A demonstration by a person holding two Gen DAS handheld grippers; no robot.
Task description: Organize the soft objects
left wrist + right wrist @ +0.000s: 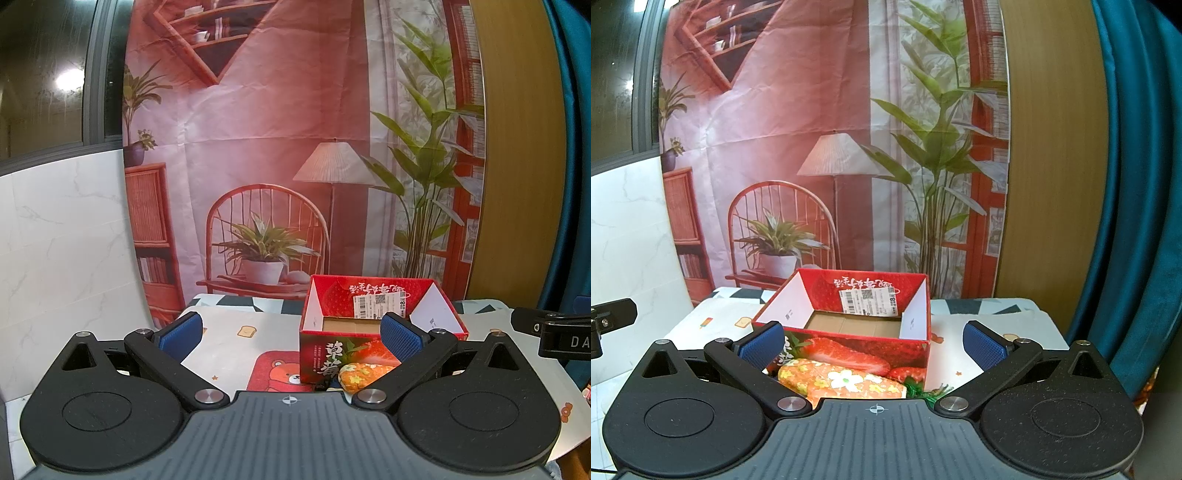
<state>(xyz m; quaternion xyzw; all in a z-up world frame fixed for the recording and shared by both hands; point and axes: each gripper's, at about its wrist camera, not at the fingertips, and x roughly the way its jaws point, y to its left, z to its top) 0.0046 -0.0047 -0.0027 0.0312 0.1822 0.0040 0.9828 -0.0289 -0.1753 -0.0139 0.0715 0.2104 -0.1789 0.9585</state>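
Your left gripper (291, 334): jaws wide, empty. Your right gripper (873, 341): jaws wide, empty. Orange flowered soft toy (842, 380): on the tablecloth (982, 321), touching the strawberry box (849, 347) front.

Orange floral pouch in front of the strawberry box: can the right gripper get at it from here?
Probably yes. The right gripper is open, and the orange floral pouch lies just below its fingers, on the near side of the strawberry box, with nothing over it.
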